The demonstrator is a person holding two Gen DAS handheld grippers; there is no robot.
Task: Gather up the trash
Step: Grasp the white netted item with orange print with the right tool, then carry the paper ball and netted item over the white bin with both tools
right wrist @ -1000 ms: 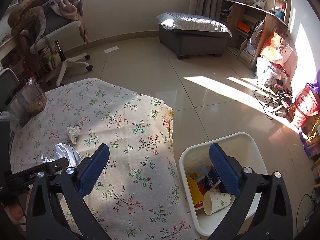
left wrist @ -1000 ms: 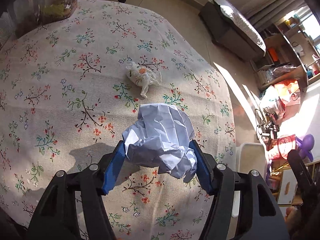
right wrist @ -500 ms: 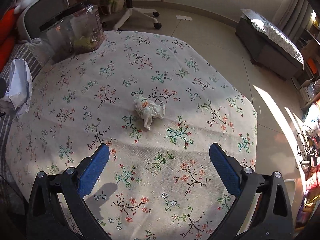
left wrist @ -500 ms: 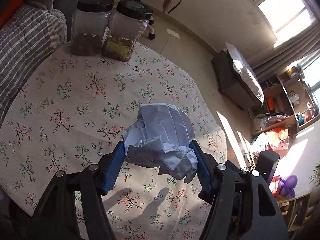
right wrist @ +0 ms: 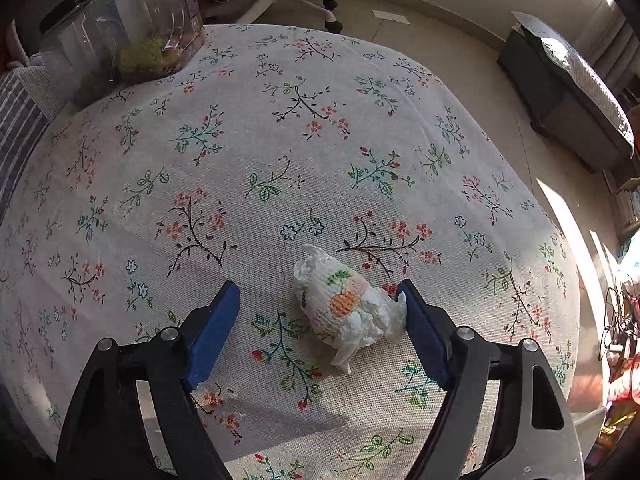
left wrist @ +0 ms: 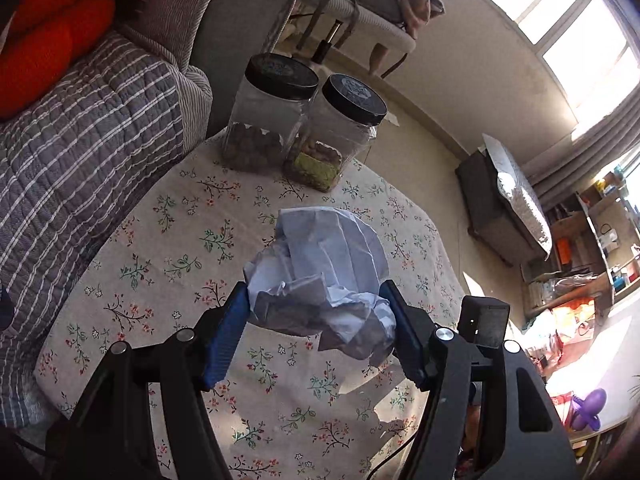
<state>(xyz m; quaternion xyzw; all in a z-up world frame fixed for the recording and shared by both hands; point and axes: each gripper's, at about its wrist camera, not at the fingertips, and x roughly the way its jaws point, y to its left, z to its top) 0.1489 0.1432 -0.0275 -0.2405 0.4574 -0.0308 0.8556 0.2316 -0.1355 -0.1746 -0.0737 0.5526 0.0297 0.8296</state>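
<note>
Jaws closing, my right gripper (right wrist: 318, 330) now straddles the tissue wad (right wrist: 348, 312); left gripper (left wrist: 316, 334) clamps crumpled paper (left wrist: 320, 276); I center before squeezing.

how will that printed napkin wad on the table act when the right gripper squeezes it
The crumpled napkin looks soft and light, so it will probably squash flat between the right gripper pads rather than resist. Its loose tail may flop when lifted. On the woven tablecloth it seems unlikely to roll or slide.
</note>
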